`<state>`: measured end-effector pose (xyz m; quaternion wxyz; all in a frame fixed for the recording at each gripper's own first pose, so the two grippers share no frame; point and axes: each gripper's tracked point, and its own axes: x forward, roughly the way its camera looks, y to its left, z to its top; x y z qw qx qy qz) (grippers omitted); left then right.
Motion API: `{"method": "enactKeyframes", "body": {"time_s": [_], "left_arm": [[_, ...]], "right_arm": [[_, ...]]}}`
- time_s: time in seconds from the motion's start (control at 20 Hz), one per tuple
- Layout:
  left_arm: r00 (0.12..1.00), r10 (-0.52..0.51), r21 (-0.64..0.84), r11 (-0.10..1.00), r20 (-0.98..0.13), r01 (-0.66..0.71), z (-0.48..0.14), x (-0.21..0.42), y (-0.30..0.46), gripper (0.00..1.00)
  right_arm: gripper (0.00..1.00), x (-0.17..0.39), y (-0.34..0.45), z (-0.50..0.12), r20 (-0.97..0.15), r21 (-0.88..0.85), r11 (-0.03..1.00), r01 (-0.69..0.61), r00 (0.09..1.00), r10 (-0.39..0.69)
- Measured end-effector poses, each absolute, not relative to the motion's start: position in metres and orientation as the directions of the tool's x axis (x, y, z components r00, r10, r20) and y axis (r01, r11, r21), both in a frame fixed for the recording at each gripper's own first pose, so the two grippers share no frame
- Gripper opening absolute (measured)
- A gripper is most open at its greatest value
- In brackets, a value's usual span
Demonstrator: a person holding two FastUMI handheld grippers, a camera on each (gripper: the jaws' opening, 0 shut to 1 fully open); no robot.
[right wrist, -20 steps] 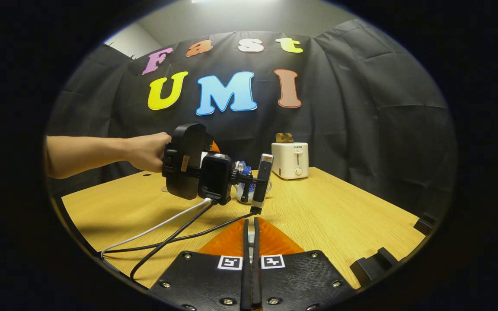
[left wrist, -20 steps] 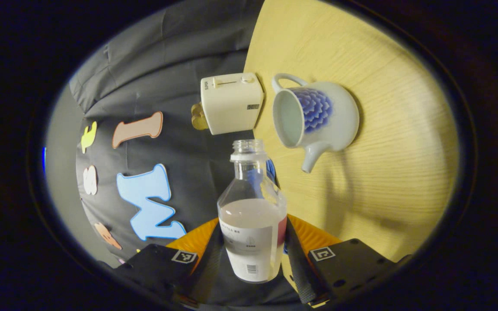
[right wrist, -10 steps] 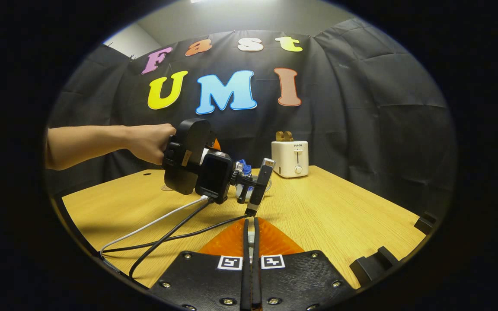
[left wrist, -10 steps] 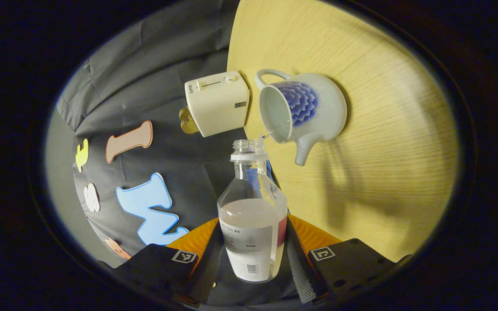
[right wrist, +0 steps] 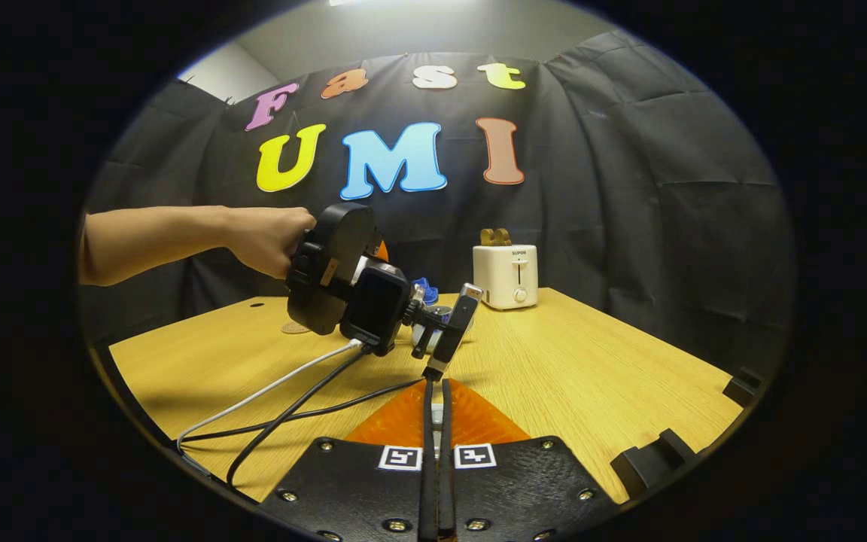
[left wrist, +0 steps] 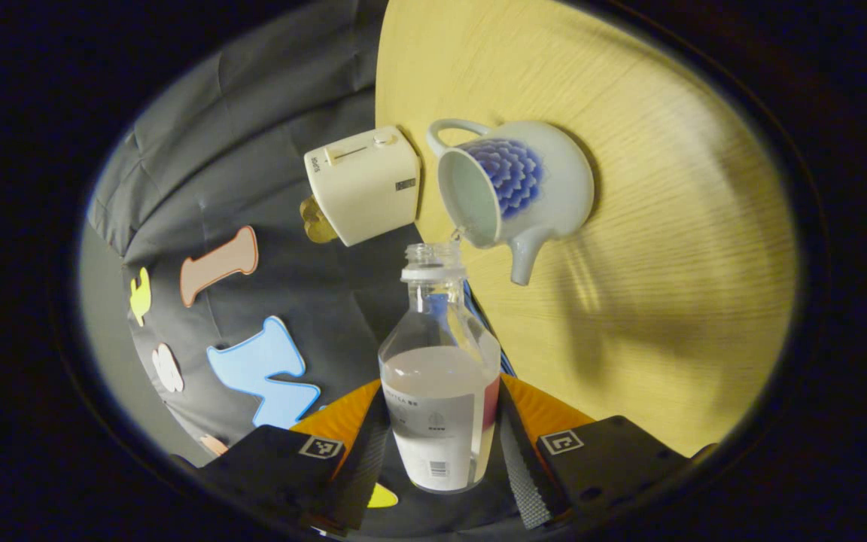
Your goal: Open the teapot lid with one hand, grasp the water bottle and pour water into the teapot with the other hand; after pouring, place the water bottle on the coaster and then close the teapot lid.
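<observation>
In the left gripper view my left gripper [left wrist: 441, 399] is shut on a clear water bottle [left wrist: 439, 376], uncapped, about half full and tipped over. The bottle's mouth sits at the rim of the white teapot [left wrist: 512, 188] with a blue flower. The pot stands open on the wooden table [left wrist: 667, 226], and a thin stream of water runs into it. In the right gripper view my right gripper [right wrist: 435, 385] hovers low over the table with its fingers almost together on a pale sliver, the teapot lid. A small round coaster [right wrist: 296, 328] lies far left on the table.
A white toaster [right wrist: 505, 277] stands at the table's back edge, just behind the teapot; it is also the toaster [left wrist: 362, 184] in the left gripper view. A person's hand [right wrist: 268, 245] holds the left gripper's black housing [right wrist: 336, 278]; its cables [right wrist: 290, 399] trail across the table.
The left gripper has tipped further and brought the bottle's mouth to the teapot's rim; water now runs into the pot. The hand has risen a little. The right gripper has not moved.
</observation>
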<state>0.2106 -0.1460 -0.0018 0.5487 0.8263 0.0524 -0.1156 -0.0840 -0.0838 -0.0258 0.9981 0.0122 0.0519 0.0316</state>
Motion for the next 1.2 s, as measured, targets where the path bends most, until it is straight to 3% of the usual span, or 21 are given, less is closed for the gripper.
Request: {"method": "enactKeyframes", "body": {"time_s": [1.2], "left_arm": [[0.968, -0.030, 0.802, -0.566, -0.250, 0.190, 0.010, 0.201, -0.163, 0.87]], "right_arm": [[0.01, -0.085, -0.090, -0.032, -0.123, 0.033, 0.998, -0.049, 0.991, 0.053]]}}
